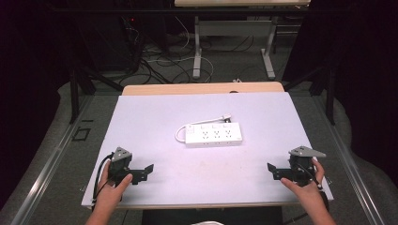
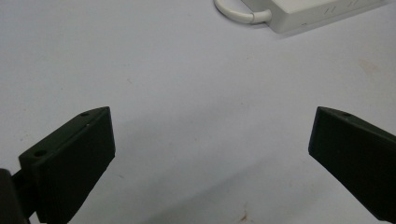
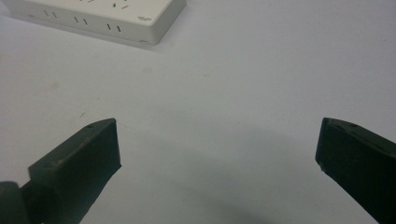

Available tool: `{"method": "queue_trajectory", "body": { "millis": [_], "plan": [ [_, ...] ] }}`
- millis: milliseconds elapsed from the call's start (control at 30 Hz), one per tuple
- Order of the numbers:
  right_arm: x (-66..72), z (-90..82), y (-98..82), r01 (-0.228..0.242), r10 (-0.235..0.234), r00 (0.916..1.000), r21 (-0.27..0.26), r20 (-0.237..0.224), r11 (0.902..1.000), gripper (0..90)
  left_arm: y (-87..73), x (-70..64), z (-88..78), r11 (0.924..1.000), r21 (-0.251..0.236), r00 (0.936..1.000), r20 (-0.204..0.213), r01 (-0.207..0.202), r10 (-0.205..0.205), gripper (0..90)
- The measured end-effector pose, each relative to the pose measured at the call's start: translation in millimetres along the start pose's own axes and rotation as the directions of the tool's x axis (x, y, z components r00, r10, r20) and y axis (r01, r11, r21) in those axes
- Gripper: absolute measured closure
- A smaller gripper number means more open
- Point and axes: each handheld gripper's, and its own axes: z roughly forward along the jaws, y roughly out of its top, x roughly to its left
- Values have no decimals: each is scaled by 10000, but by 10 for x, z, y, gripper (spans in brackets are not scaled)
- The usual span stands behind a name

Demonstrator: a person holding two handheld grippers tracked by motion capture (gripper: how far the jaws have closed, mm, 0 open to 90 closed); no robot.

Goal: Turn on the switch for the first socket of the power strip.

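A white power strip (image 1: 215,135) with a short white cable and plug lies in the middle of the white table top. Its cable end (image 2: 243,14) appears at the top of the left gripper view, and its other end (image 3: 98,18) at the top left of the right gripper view. My left gripper (image 1: 144,171) rests near the front left of the table, jaws wide apart with nothing between them (image 2: 210,140). My right gripper (image 1: 273,170) rests near the front right, also open and empty (image 3: 217,144). Both point inward toward the table's middle.
The white board (image 1: 155,117) lies on a wooden table whose edge shows at the back. Beyond it are table legs (image 1: 197,51) and cables on the floor. Metal rails run along the left and right of the table.
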Motion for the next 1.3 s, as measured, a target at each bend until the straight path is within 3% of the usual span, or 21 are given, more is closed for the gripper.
{"method": "queue_trajectory", "body": {
  "millis": [333,533,733,1167,1300],
  "plan": [
    [7,37,-25,79,-78,9998,-59,162,10000,0,-10,-17,33,10000,11,10000,-11,19,-19,3],
    [23,27,-35,129,-126,9997,-105,227,9999,0,-8,-57,51,9997,139,9998,57,-207,207,3],
    [23,47,-44,103,-104,9998,17,149,9999,0,6,-116,72,9954,397,9962,76,-869,867,3],
    [31,60,-58,224,-226,9996,134,154,9997,0,39,-270,67,9892,260,9893,241,-1446,1440,31],
    [31,71,-62,207,-208,9997,134,94,9997,0,44,-303,71,9892,306,9894,276,-1436,1428,55]
  ]
}}
